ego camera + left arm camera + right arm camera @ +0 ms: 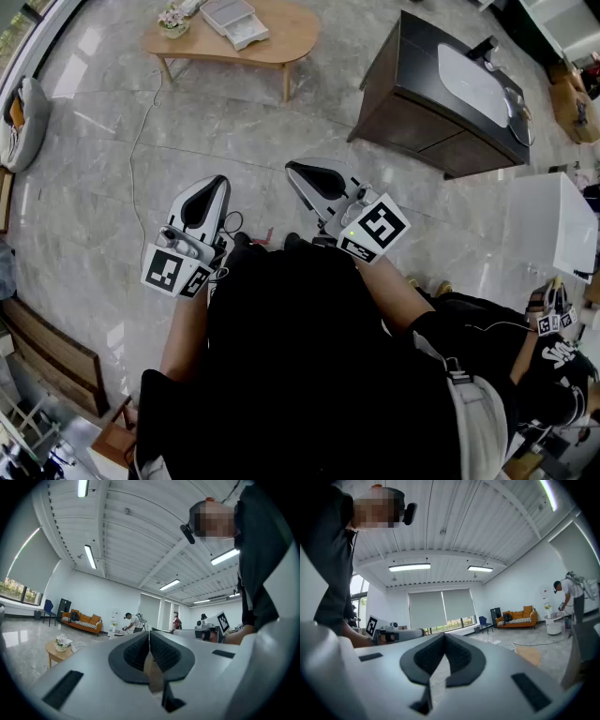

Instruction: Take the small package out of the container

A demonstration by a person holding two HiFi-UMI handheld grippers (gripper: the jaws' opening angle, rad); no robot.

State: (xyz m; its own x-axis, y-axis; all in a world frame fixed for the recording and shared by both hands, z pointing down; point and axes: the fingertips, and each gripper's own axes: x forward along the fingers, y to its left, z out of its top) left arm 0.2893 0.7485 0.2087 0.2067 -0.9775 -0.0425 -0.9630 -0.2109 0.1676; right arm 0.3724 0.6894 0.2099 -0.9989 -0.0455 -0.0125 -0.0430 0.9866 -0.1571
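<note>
Both grippers are held close to the person's body, over a marble floor. In the head view my left gripper (217,180) and right gripper (292,167) point away from the body, each shut with nothing between the jaws. A grey-white container (234,21) sits on an oval wooden table (272,42) far ahead, well out of reach. I cannot make out a small package in it. The left gripper view shows my left gripper (149,634) with its dark pads pressed together, and the wooden table (54,651) low at the left. The right gripper (444,637) is likewise shut in its own view.
A flower pot (172,21) stands on the table beside the container. A dark cabinet with a white basin (441,89) stands at the right, with a white box (558,220) nearer. A thin cable (141,141) runs across the floor. A wooden bench (47,356) lies at the left.
</note>
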